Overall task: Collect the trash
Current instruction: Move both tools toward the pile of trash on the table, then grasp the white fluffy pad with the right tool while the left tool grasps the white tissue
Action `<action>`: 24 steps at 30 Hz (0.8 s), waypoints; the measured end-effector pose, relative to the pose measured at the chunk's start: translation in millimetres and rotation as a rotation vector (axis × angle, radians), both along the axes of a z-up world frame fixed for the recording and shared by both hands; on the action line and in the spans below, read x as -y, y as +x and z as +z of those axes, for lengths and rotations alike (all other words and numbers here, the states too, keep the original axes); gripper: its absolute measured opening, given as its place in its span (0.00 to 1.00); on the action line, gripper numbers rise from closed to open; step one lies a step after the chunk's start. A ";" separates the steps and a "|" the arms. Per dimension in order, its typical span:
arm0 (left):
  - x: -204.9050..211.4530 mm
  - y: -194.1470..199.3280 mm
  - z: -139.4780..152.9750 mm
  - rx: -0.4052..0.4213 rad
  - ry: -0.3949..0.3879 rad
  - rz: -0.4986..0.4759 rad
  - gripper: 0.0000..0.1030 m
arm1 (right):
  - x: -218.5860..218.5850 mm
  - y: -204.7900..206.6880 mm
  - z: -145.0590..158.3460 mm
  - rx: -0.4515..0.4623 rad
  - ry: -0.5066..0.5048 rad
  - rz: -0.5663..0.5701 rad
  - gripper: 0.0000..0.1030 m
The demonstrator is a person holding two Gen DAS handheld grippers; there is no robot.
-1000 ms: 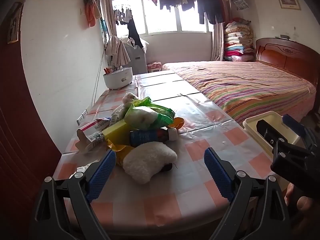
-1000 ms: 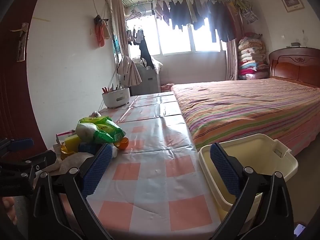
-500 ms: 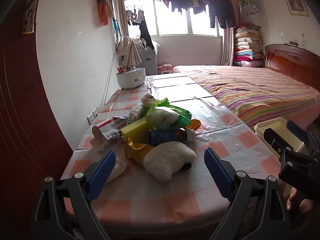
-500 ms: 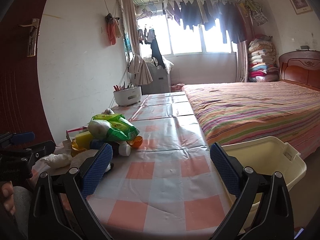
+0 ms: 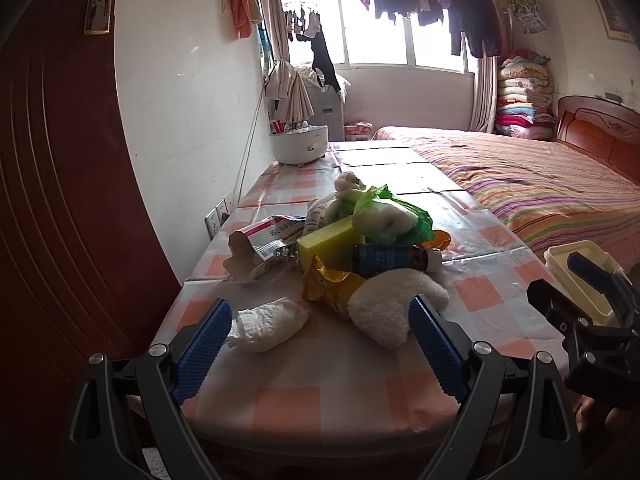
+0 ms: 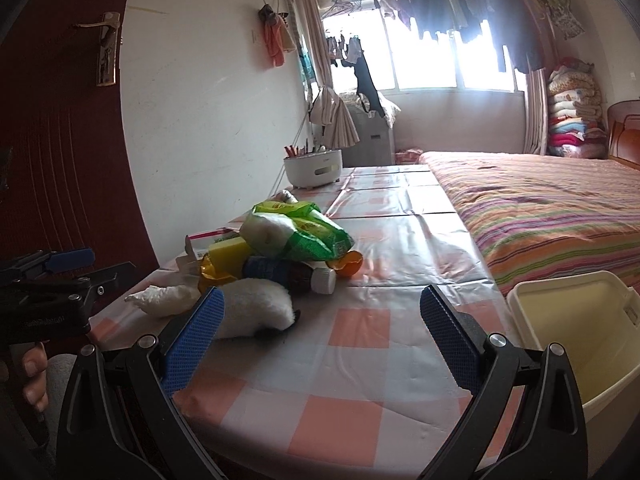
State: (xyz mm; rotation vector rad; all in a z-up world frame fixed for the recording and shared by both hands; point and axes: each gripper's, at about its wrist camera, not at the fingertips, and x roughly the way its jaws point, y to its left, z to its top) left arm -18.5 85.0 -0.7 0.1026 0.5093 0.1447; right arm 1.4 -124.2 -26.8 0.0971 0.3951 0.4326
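Fingers (image 5: 202, 344) of both grippers spread wide, apparently level, facing trash pile (image 5: 360, 256).

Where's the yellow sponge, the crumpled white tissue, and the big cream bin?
yellow sponge (image 5: 326, 242): left wrist view, on its front face.
crumpled white tissue (image 5: 268, 322): left wrist view, on its middle.
cream bin (image 6: 568, 332): right wrist view, on its inner wall.

A lived-in home bedroom: a bed (image 6: 552, 208) with a striped cover and carved wooden headboard (image 5: 600, 136) fills one side, folded quilts (image 5: 522, 96) are stacked in the corner, laundry (image 6: 440, 4) hangs across the bright window (image 6: 428, 64), and a checked-cloth table (image 6: 340, 344) runs beside the bed
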 end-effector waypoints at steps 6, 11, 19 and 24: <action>-21.3 -0.9 -6.8 -0.027 -0.034 0.060 0.85 | -29.1 17.1 -1.4 -0.082 0.010 0.106 0.94; -45.4 -2.2 -9.1 -0.043 -0.088 0.113 0.85 | -59.1 39.2 0.0 -0.162 -0.017 0.192 0.94; -61.3 -3.3 -12.7 -0.072 -0.110 0.137 0.85 | -92.8 64.8 -9.1 -0.229 -0.131 0.224 0.94; -66.4 -3.2 -15.2 -0.083 -0.138 0.139 0.85 | -104.8 68.7 -10.5 -0.217 -0.190 0.221 0.94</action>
